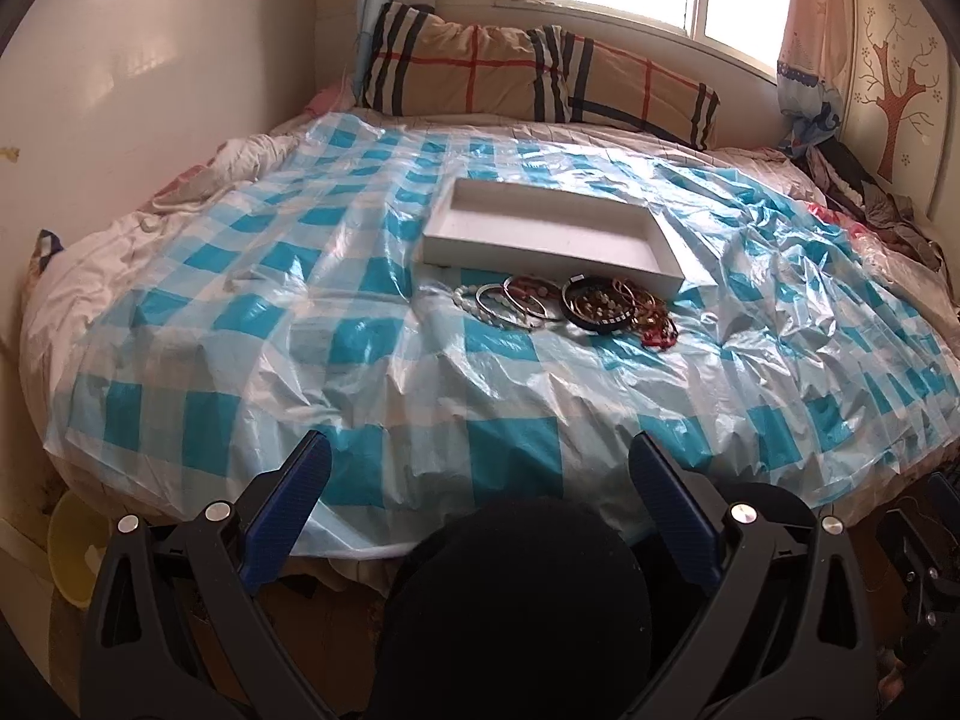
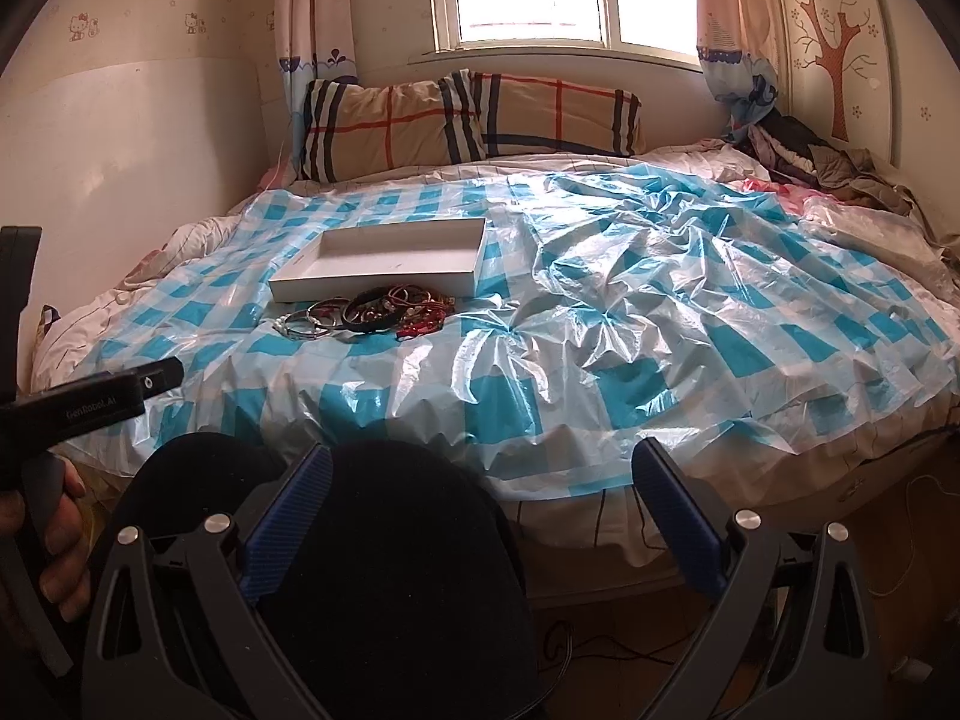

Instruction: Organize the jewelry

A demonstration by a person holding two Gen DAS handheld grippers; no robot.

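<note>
A pile of bracelets and bangles (image 1: 570,305) (image 2: 367,312) lies on the blue-and-white checked plastic sheet (image 1: 372,354) (image 2: 600,324) that covers the bed. Just behind the pile sits a shallow white tray (image 1: 549,228) (image 2: 384,258) with nothing visible in it. My left gripper (image 1: 480,450) hovers over the bed's near edge, well short of the jewelry, jaws wide open and holding nothing. My right gripper (image 2: 483,462) is also wide open and holds nothing, farther right and back from the pile. The left tool's body (image 2: 90,399) and the hand (image 2: 57,534) holding it show at the right wrist view's left edge.
Plaid pillows (image 1: 540,75) (image 2: 468,120) lean at the bed's head under the window. Crumpled clothes (image 1: 864,192) (image 2: 828,168) lie at the far right. A black rounded chair back (image 1: 516,606) (image 2: 372,570) stands between me and the bed. A yellow bowl (image 1: 72,552) is on the floor at left.
</note>
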